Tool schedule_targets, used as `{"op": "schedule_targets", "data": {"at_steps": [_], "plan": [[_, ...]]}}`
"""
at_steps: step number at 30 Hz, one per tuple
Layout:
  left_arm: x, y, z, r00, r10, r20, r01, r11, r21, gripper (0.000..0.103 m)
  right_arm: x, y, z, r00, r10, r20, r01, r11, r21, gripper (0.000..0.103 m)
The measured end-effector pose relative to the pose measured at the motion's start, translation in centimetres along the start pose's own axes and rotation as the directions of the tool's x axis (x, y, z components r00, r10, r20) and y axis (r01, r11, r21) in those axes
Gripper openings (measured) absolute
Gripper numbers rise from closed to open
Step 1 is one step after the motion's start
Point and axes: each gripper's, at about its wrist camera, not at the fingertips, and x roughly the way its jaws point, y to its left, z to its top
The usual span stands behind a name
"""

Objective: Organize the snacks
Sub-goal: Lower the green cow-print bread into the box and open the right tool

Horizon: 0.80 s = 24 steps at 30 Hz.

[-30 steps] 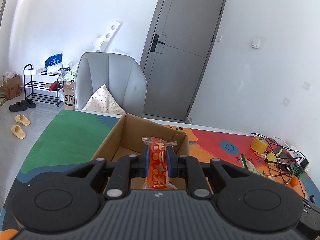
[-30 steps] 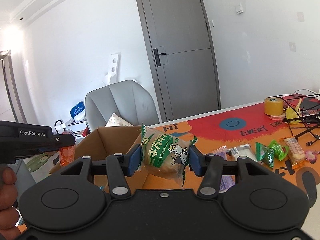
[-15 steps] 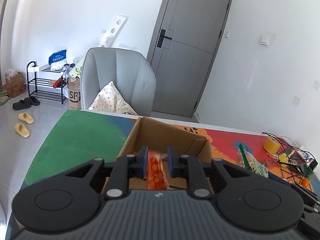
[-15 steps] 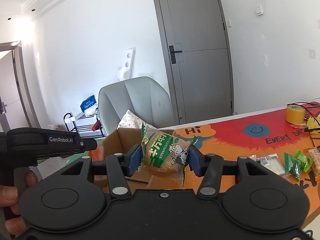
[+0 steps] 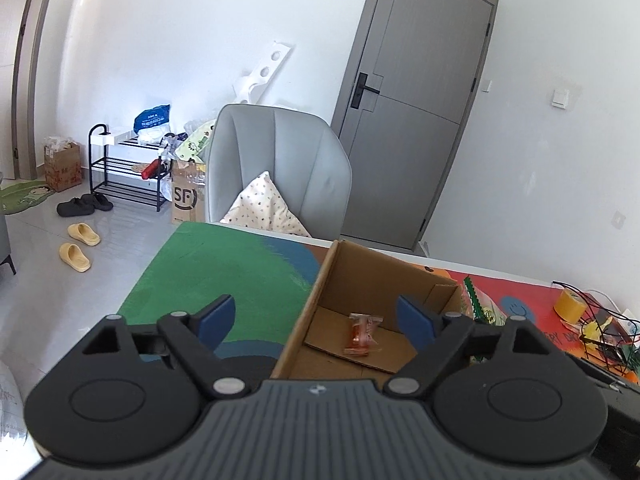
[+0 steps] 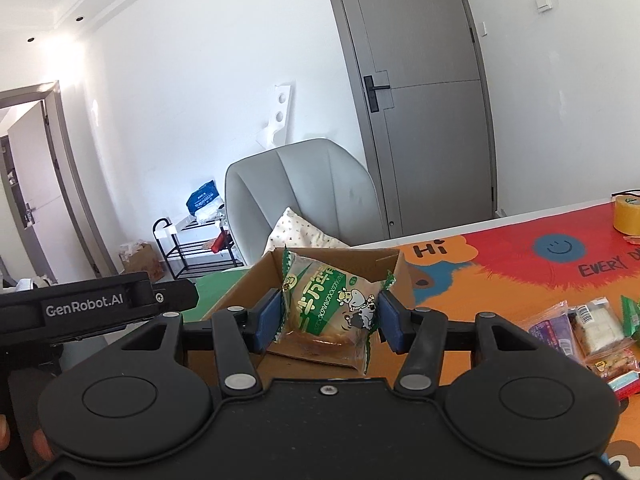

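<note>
An open cardboard box [image 5: 372,276] stands on the colourful table mat. A small red-orange snack packet [image 5: 363,334] lies on the box floor. My left gripper [image 5: 316,318] hangs over the box's near edge, its jaws opening wide with nothing between the pads. In the right wrist view my right gripper [image 6: 329,322] is shut on a green-and-white wrapped bread packet [image 6: 330,308], held in front of the same box [image 6: 394,268]. The body of the left gripper [image 6: 92,308] shows at the left of that view.
Several loose snack packets [image 6: 580,332] lie on the mat at the right. A yellow tape roll [image 6: 628,214] and tangled cables [image 5: 600,328] sit farther right. A grey chair [image 5: 276,172] with a cushion stands behind the table. A green mat area [image 5: 224,272] lies left of the box.
My left gripper opened and the red-orange packet dropped from it into the box. Both grippers shifted left; the right one still holds the bread packet, now nearer the box.
</note>
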Motion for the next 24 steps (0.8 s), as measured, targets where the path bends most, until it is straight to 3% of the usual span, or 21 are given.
{"op": "schedule_targets", "data": {"at_steps": [3, 5, 11, 21, 24], "plan": [[-0.2, 0.5, -0.3, 1.0, 0.017, -0.002, -0.017, 1.0, -0.014, 0.091, 0.3, 0.3, 0.3, 1.0, 0.016, -0.001, -0.016, 1.0, 0.007, 0.054], [-0.5, 1.0, -0.6, 1.0, 0.022, 0.02, -0.021, 0.999, -0.038, 0.091, 0.5, 0.4, 0.4, 1.0, 0.025, 0.003, -0.025, 1.0, 0.013, 0.065], [-0.8, 2.4, -1.3, 0.997, 0.058, 0.041, -0.053, 0.993, -0.108, 0.093, -0.4, -0.2, 0.1, 1.0, 0.008, 0.007, -0.009, 0.999, 0.051, 0.076], [-1.2, 1.6, -2.2, 1.0, 0.011, -0.017, -0.012, 0.995, -0.095, 0.093, -3.0, -1.9, -1.2, 0.996, -0.084, -0.002, 0.084, 0.992, 0.095, 0.095], [-1.9, 0.6, -2.3, 1.0, -0.001, -0.011, 0.001, 0.999, -0.053, 0.093, -3.8, -2.6, -1.5, 0.994, -0.111, 0.002, 0.11, 0.988, 0.109, 0.099]]}}
